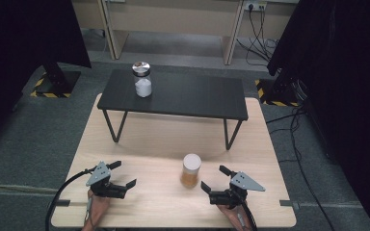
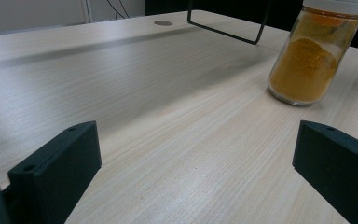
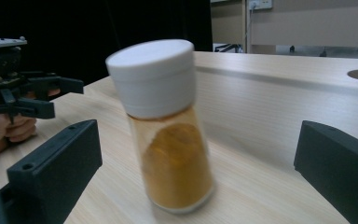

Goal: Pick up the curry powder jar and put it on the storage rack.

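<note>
A glass jar of orange powder with a white lid (image 1: 191, 170) (image 2: 310, 53) (image 3: 166, 126) stands on the light wooden table (image 1: 144, 139). My right gripper (image 1: 214, 179) (image 3: 196, 186) is open just right of it, and the jar sits between and slightly ahead of its jaws, untouched. My left gripper (image 1: 123, 174) (image 2: 191, 182) is open near the table's front left, with nothing between its jaws; the jar stands off to its right. A second jar with white contents and a silver lid (image 1: 142, 79) stands on the left end of the black raised shelf (image 1: 192, 98).
The black shelf stands on thin metal legs (image 1: 231, 134) across the far half of the table. Black stands and curtains flank the table, and cables (image 1: 298, 120) lie on the floor at right. Bare tabletop lies between the two grippers.
</note>
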`<state>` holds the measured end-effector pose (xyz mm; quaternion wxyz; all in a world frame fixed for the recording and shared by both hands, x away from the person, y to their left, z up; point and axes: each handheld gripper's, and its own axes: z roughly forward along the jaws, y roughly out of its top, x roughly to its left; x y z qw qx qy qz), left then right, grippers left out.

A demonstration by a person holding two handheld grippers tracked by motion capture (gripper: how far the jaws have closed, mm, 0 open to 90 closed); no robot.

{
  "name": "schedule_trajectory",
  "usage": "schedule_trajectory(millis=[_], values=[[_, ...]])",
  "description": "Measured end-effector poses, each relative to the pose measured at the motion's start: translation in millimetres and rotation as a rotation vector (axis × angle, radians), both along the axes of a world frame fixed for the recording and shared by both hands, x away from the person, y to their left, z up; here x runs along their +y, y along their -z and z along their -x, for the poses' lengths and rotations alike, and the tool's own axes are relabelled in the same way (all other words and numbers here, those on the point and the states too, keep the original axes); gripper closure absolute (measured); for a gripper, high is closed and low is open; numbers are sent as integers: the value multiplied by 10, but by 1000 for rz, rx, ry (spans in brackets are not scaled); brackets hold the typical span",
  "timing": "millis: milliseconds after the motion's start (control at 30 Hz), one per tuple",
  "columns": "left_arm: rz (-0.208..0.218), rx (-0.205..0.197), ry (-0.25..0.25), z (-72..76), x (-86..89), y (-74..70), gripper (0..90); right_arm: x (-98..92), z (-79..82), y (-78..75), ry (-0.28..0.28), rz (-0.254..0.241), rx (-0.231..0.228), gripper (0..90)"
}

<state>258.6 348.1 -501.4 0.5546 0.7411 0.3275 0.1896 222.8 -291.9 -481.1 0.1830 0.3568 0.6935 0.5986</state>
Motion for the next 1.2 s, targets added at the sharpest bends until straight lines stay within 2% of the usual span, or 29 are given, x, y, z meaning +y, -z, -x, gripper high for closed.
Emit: schedule_trajectory(millis=[167,200,233,267,333,400,467,600,833,933,1200], values=[[0,1,1,-3,2,0,2,205,-54,-132,-47,64,6,15],[0,1,1,-3,2,0,2,205,-54,-132,-47,64,6,15],[0,0,1,-2,2,0,2,297,-61,-146,-37,74,2,57],[0,-1,1,-1,2,1,2,388,-66,-155,-13,78,4,65],[0,-1,2,-2,3,1,2,503,-110,-184,1,109,9,69],[0,-1,2,-1,3,1,2,544,-126,-195,7,121,15,74],[1,-1,2,-2,3,2,2,650,-171,-181,20,137,18,123],[1,-2,2,-2,4,2,2,746,-209,-187,40,166,23,196],[1,-2,3,-1,4,3,2,791,-268,-194,50,180,30,263],[1,-2,3,-1,4,3,2,806,-294,-185,41,185,32,325],[1,-2,3,-1,4,2,2,825,-265,-163,51,182,15,342]])
